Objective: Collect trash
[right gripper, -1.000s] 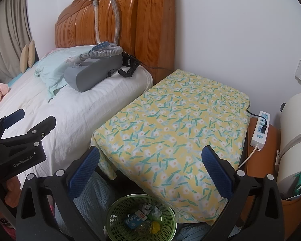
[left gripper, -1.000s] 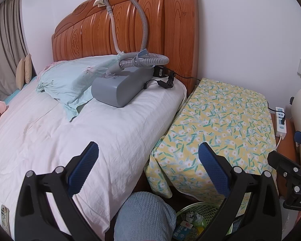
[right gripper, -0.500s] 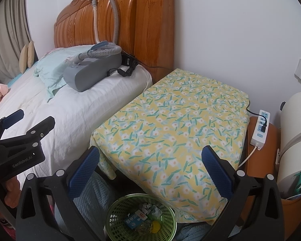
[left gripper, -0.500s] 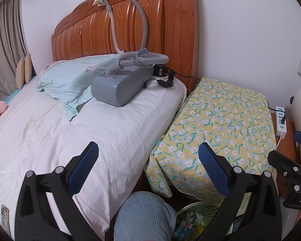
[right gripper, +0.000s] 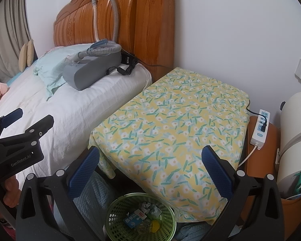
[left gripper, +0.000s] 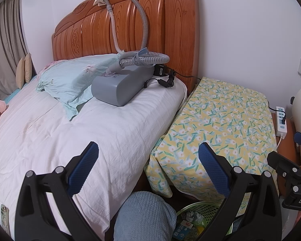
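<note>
Two grippers hang over the gap by the bed, both spread wide with nothing between their blue pads: the left gripper (left gripper: 148, 162) above the white sheet's edge, the right gripper (right gripper: 150, 164) above the near end of one table (right gripper: 176, 116) draped in a yellow flowered cloth. One green basket (right gripper: 118, 206) stands on the floor below the table's near edge, and the trash (right gripper: 142, 217) lies inside it: one blue-and-white packet, one grey crumpled wad, one small yellow piece, plus some clear wrappers I cannot count. On the bed (left gripper: 56, 132) rests one grey machine (left gripper: 120, 86) with one ribbed hose (left gripper: 130, 26) looped up over the wooden headboard (left gripper: 154, 26), beside one pale green pillow (left gripper: 70, 78). One white power strip (right gripper: 259, 126) lies on a brown stand just right of the table, with two black plugs in it. One phone (left gripper: 4, 219) lies at the sheet's near left corner.
</note>
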The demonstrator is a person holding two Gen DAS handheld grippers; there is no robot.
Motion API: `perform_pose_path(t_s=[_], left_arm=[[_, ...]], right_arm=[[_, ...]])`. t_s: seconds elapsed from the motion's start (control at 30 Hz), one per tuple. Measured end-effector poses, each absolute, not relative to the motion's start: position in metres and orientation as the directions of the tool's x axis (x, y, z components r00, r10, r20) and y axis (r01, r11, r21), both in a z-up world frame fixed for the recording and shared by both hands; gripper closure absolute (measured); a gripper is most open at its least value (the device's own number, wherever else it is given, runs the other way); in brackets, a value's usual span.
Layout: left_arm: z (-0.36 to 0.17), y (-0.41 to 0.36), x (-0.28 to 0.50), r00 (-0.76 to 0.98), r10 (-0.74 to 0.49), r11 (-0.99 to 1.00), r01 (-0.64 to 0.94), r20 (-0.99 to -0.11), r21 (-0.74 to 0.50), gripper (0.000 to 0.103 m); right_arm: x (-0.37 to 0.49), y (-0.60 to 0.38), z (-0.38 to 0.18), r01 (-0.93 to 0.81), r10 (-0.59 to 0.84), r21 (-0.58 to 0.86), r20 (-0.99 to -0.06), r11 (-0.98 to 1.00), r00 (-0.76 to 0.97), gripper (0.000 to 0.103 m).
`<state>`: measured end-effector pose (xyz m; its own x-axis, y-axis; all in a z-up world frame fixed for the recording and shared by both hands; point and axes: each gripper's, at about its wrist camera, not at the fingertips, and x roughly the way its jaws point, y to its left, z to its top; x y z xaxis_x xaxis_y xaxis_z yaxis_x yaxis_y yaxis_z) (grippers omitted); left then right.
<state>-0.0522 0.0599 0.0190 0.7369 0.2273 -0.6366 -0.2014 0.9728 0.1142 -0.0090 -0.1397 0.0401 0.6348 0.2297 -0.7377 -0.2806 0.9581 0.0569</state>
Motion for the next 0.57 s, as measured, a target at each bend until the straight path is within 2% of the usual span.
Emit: perform_pose_path(t_s=[0.57], left_arm=[[0.0185, 0.0584, -0.0523, 0.728, 0.226, 0.973, -0.205, -0.647, 0.110, 0.008]], right_arm=[[-0.0080, -0.1393, 0.0387, -0.282, 0.228, 0.054, -0.741, 0.958, 0.631, 0.002]])
